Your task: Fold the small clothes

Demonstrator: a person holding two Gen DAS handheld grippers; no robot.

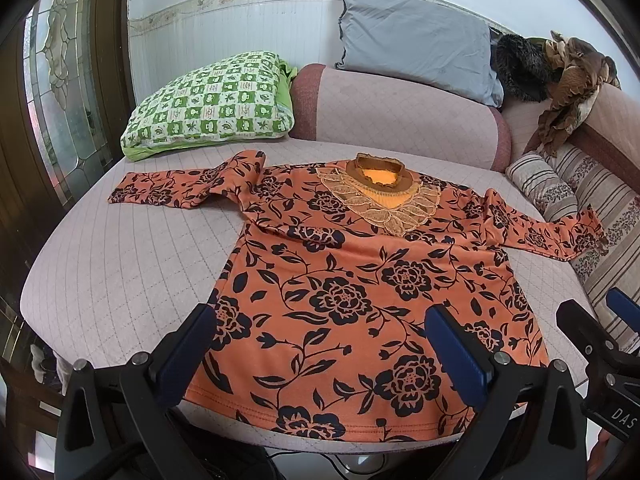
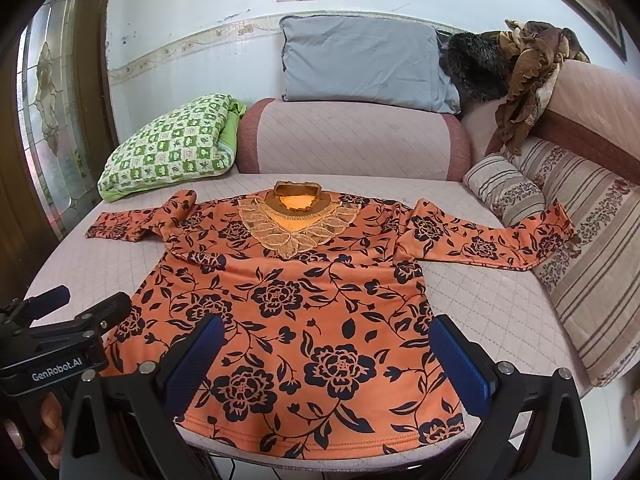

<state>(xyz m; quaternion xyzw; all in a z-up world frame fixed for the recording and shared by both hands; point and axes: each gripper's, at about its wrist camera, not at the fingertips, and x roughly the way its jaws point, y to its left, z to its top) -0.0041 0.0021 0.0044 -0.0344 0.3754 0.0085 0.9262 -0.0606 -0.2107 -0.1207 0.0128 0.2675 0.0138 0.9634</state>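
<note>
An orange floral top (image 1: 344, 280) with a lace collar (image 1: 380, 196) lies flat, sleeves spread, mid-frame on the quilted sofa seat (image 1: 120, 264). Left claw (image 1: 320, 344) and right claw (image 2: 328, 356) hover wide open, empty, over its hem.

An orange floral top (image 2: 304, 300) is spread flat on the quilted sofa seat (image 2: 480, 300), framed by the wide-open right tool (image 2: 326, 354).

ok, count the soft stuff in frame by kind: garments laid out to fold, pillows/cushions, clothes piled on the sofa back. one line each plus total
Orange floral top, laid flat: 1
Pillows and cushions: 3, namely the green checked pillow, the grey pillow and the striped cushion
Heap of brown and black clothes on the sofa back: 1 heap; separate pieces cannot be told apart
Total: 5
</note>
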